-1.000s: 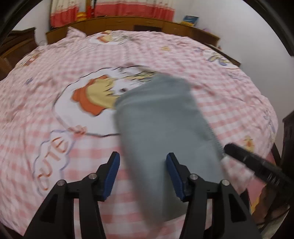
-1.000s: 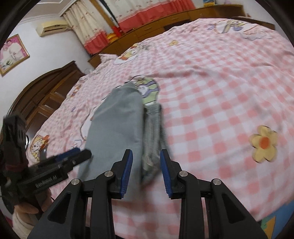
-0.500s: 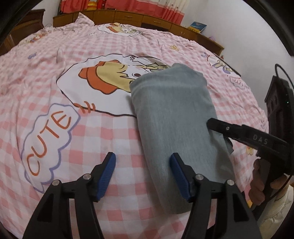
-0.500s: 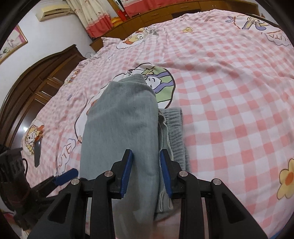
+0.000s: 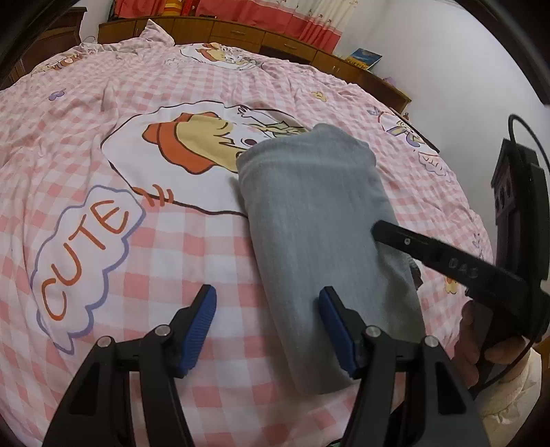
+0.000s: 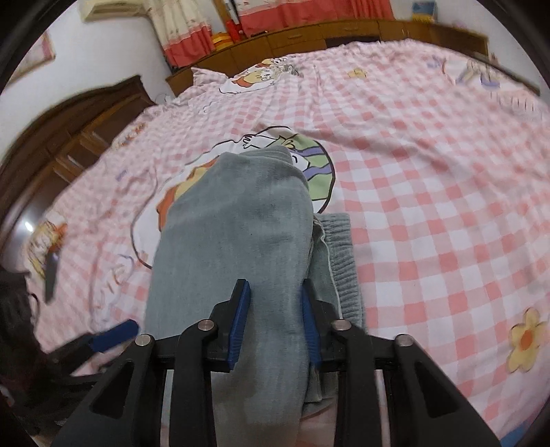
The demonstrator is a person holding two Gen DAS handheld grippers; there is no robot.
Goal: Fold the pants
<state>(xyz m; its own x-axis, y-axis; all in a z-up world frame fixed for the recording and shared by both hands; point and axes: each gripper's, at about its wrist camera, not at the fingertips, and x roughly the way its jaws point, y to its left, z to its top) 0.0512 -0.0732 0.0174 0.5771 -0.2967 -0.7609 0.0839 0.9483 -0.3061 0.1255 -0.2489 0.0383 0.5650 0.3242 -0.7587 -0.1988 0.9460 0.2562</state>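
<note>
Lying lengthwise on the bed, the grey pants (image 5: 319, 233) are folded into a long, narrow bundle on the pink-and-white checked bedsheet (image 5: 192, 247), their far end covering part of the printed cartoon girl (image 5: 192, 144) with the orange hat. A speech-bubble print reading "CUTE" (image 5: 82, 254) sits on the sheet well to the left of the bundle.

From the right wrist view, the ribbed waistband (image 6: 342, 261) peeks out from under the upper layer along the right side of the bundle, flat against the sheet.

The left tongs (image 5: 268, 330) are spread wide over the near end of the pants: the right blue pad (image 5: 335, 330) rests at the left edge of the fabric, and the left pad (image 5: 199, 326) sits over bare sheet, gripping nothing.

The right tongs (image 6: 275, 323) straddle the top layer of the pants near its near end, a blue pad on each side of the fabric with the cloth running between them; the gap looks fairly narrow, though I cannot tell whether they truly press the cloth. In the left wrist view, one black finger (image 5: 433, 251) of these tongs reaches across the right side of the bundle, with the person's hand (image 5: 481, 340) wrapped around the handle behind it.

Beyond the bed stand a low wooden cabinet (image 5: 240, 31) and red-and-cream curtains (image 5: 261, 13).
</note>
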